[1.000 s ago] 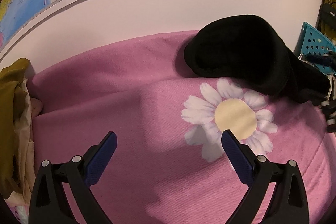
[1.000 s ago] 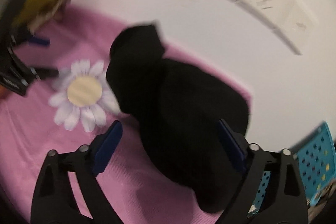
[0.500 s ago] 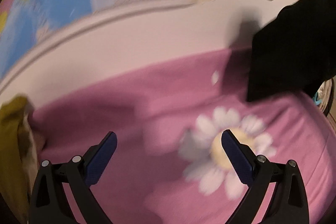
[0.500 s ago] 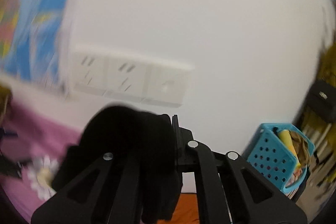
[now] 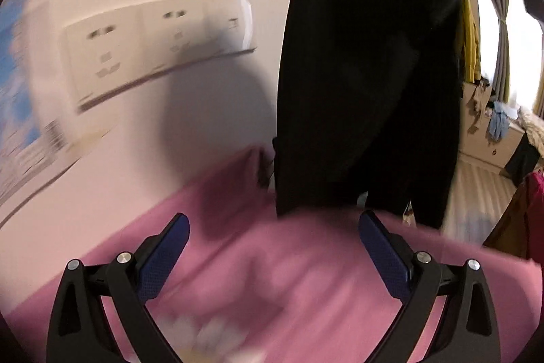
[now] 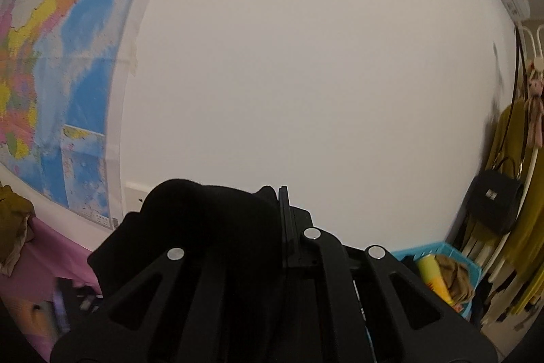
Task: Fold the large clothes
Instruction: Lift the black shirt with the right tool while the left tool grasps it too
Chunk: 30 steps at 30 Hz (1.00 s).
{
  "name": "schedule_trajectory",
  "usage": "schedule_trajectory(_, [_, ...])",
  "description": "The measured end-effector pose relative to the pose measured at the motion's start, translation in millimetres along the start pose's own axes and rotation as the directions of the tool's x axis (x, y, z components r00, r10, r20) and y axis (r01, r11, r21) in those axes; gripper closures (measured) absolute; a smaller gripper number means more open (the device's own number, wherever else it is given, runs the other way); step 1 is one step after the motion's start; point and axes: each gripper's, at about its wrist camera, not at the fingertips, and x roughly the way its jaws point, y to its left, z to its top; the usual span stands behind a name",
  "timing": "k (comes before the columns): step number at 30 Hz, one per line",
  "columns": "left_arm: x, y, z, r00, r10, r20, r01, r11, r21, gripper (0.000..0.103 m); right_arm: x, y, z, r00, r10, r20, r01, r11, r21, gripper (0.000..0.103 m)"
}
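The left hand-held gripper (image 5: 272, 247) hovers spread apart above the pink cover (image 5: 306, 278). The black garment (image 5: 367, 73) hangs just beyond it, bunched in the clamped right hand-held gripper (image 6: 284, 220) near the wall map (image 6: 61, 56).

pink bed cover (image 5: 306, 278) w/ blurred white flower print, mustard clothes (image 6: 12, 227) at far end

Right gripper (image 6: 282, 193) clamping black garment (image 6: 204, 220), fingers pressed together, pointing at white wall (image 6: 306, 56). Map (image 6: 61, 63) hanging on wall at left. Pink cover (image 6: 64, 257) showing lower left. Blue basket (image 6: 438, 256) sitting lower right, black bag (image 6: 494, 204) hanging above it.
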Motion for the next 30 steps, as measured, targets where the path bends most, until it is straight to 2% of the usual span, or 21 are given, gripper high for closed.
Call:
schedule_trajectory(2, [26, -2, 16, 1.0, 0.013, -0.023, -0.013, 1.0, -0.014, 0.025, -14, 1, 3, 1.0, 0.01, 0.022, -0.01, 1.0, -0.001, 0.1])
schedule_trajectory(3, [38, -1, 24, 0.999, -0.015, -0.049, 0.013, 0.999, -0.039, 0.044, -19, -1, 3, 1.0, 0.013, 0.026, -0.013, 1.0, 0.002, 0.1])
schedule_trajectory(4, [45, -1, 29, 0.997, -0.042, -0.062, 0.038, 0.998, -0.055, 0.074, -24, -1, 1, 1.0, 0.004, 0.029, -0.004, 1.0, -0.002, 0.1])
schedule_trajectory(5, [53, -6, 37, 0.995, -0.079, -0.066, 0.073, 0.994, -0.08, 0.095, -29, -4, 0, 1.0, 0.0, 0.03, -0.001, 1.0, 0.003, 0.1])
schedule_trajectory(6, [55, -7, 43, 0.994, -0.089, -0.071, 0.081, 0.991, -0.108, 0.102, -34, -8, -3, 1.0, -0.005, 0.028, 0.005, 1.0, 0.008, 0.1])
schedule_trajectory(9, [42, 3, 59, 0.996, -0.08, -0.04, 0.072, 0.981, -0.179, 0.103, -45, -23, -5, 0.999, -0.039, 0.027, 0.039, 0.999, 0.025, 0.1])
schedule_trajectory(12, [4, 13, 84, 0.999, -0.021, 0.049, 0.03, 0.983, -0.183, 0.103, -66, -42, 4, 0.996, -0.074, 0.053, 0.071, 0.996, 0.056, 0.1])
schedule_trajectory(15, [-53, 29, 122, 0.985, 0.018, 0.17, 0.019, 0.977, -0.214, 0.103, -99, -49, 29, 0.985, -0.11, 0.131, 0.104, 0.993, 0.047, 0.1])
schedule_trajectory(19, [-149, 41, 163, 0.94, 0.086, 0.33, -0.011, 0.975, -0.222, 0.103, -165, -47, 76, 0.952, -0.141, 0.271, 0.137, 0.99, 0.032, 0.1])
schedule_trajectory(21, [-199, 43, 172, 0.903, 0.13, 0.41, -0.037, 0.973, -0.227, 0.103, -201, -43, 99, 0.934, -0.142, 0.329, 0.142, 0.99, 0.024, 0.1])
schedule_trajectory(22, [-240, 43, 170, 0.871, 0.15, 0.468, -0.041, 0.971, -0.235, 0.103, -215, -41, 106, 0.928, -0.137, 0.348, 0.139, 0.99, 0.02, 0.1])
schedule_trajectory(23, [-274, 43, 170, 0.847, 0.169, 0.504, -0.049, 0.969, -0.242, 0.103, -230, -38, 113, 0.922, -0.131, 0.364, 0.134, 0.991, 0.017, 0.1])
schedule_trajectory(25, [-327, 41, 162, 0.815, 0.19, 0.547, -0.058, 0.967, -0.249, 0.102, -261, -34, 120, 0.913, -0.093, 0.396, 0.09, 0.996, 0.025, 0.1])
schedule_trajectory(27, [-366, 31, 158, 0.794, 0.237, 0.56, -0.107, 0.961, -0.255, 0.102, -281, -29, 122, 0.911, -0.06, 0.408, 0.057, 0.998, 0.019, 0.1])
schedule_trajectory(29, [-414, 17, 140, 0.783, 0.277, 0.557, -0.156, 0.954, -0.255, 0.102, -300, -20, 119, 0.916, 0.008, 0.401, -0.016, 1.0, 0.018, 0.1])
schedule_trajectory(30, [-420, 4, 143, 0.781, 0.295, 0.55, -0.173, 0.949, -0.263, 0.102, -306, -15, 118, 0.916, 0.032, 0.399, -0.041, 0.999, 0.013, 0.1])
